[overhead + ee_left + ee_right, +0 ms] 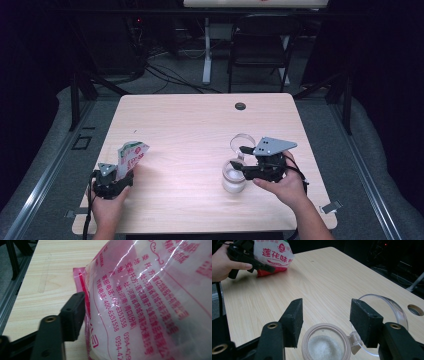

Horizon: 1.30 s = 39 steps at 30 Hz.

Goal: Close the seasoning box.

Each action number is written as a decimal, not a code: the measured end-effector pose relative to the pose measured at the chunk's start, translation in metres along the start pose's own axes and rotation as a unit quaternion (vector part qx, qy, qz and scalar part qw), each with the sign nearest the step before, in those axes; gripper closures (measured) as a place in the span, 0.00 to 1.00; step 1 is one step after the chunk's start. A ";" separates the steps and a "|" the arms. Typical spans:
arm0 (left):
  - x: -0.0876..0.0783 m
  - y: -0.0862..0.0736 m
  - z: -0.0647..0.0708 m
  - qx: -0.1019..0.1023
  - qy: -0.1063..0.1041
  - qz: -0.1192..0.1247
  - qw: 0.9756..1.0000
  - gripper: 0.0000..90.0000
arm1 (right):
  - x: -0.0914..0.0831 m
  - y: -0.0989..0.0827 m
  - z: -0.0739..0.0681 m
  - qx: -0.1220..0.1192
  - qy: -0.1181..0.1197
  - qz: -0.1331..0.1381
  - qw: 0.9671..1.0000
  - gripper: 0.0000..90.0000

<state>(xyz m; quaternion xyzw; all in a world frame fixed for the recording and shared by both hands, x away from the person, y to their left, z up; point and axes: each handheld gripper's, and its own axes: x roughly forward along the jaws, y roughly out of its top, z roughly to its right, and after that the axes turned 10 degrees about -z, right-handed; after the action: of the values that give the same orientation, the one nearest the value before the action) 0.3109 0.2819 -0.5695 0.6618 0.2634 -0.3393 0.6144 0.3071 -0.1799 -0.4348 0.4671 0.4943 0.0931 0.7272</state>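
Note:
A plastic bag with red print stands on the table's left side, its base on the wood. My left gripper is around its lower part with the jaws wide; one pad sits right at the bag's edge without squeezing it, and the other is hidden behind the bag. At the right, a clear jar of white powder stands with its hinged lid flipped open. My right gripper is open, its jaws on either side just above the jar's mouth, gripping nothing.
The wooden table has a round cable hole near its far edge. A dark folding chair and cables lie beyond it. The jar's lid leans out behind my right jaw.

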 end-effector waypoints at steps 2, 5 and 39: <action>-0.001 0.000 0.001 0.002 -0.007 0.001 1.000 0.36 | 0.000 0.000 0.000 0.000 0.001 0.000 1.000 0.49; -0.004 0.001 0.003 0.002 -0.014 0.008 1.000 0.32 | 0.000 0.000 0.000 0.001 0.001 0.000 1.000 0.49; -0.048 0.008 0.063 0.096 -0.061 0.068 0.991 0.26 | -0.005 -0.001 0.005 0.012 -0.012 0.006 1.000 0.48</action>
<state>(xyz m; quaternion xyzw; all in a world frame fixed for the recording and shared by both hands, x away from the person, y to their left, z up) 0.2795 0.2222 -0.5283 0.7120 0.1464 -0.3603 0.5846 0.3084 -0.1869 -0.4320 0.4796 0.4843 0.0857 0.7267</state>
